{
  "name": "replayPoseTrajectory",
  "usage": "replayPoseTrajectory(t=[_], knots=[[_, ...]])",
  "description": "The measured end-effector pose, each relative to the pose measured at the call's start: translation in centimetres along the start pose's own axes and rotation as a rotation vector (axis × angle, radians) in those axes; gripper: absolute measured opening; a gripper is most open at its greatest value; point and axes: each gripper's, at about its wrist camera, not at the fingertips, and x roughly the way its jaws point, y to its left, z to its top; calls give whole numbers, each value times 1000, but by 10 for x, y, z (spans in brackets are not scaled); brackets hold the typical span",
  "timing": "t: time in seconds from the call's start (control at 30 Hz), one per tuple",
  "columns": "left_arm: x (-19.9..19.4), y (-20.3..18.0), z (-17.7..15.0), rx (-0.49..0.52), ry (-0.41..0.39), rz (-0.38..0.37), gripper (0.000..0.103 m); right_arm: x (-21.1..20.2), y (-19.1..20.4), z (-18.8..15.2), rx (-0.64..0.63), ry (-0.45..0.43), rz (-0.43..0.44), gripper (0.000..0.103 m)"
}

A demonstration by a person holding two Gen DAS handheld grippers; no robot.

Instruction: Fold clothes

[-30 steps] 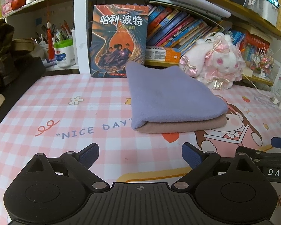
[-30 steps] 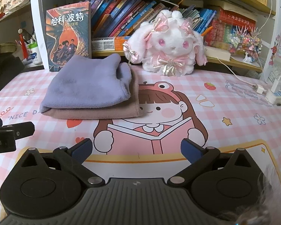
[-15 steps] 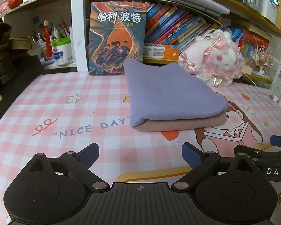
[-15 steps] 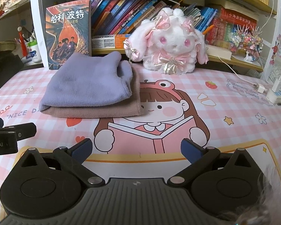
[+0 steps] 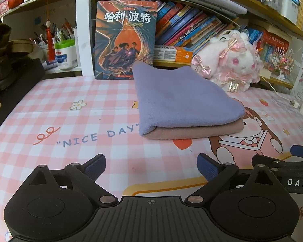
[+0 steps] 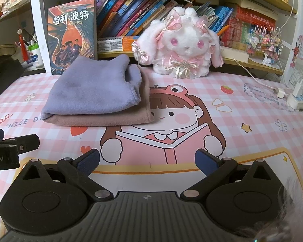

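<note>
The left gripper (image 5: 151, 165) is seen at the bottom of the left wrist view with its jaws set wide apart and nothing held between them; its blue pads (image 5: 96, 164) hang over the pink checked mat (image 5: 74, 133) that covers the desk. The right gripper (image 6: 147, 161) is seen at the bottom of the right wrist view in the same state, jaws apart and empty, above the printed cartoon of a girl reading a book. Part of the right gripper also appears at the lower right edge of the left wrist view, and part of the left gripper at the left edge of the right wrist view, so the two are located side by side. The folded clothes are stacked on the mat ahead of both grippers and apart from them: a purple garment (image 5: 183, 98) is laid on top of a folded brown garment (image 5: 192, 132), with the folded edges turned toward the cameras. The stack is found right of centre in the left wrist view and in the centre left of the right wrist view. Behind the stack, an illustrated book (image 5: 125, 40) is stood upright against the shelf, and a white and pink plush rabbit (image 6: 183, 44) is seated beside it at the back of the desk.
</note>
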Motion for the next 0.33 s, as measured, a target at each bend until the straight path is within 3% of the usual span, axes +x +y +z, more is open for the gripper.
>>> replayPoseTrajectory(t=[0.33], knots=[[0,0,0,-4,3,-31,101,0,2,-1,-4,2,5,102]])
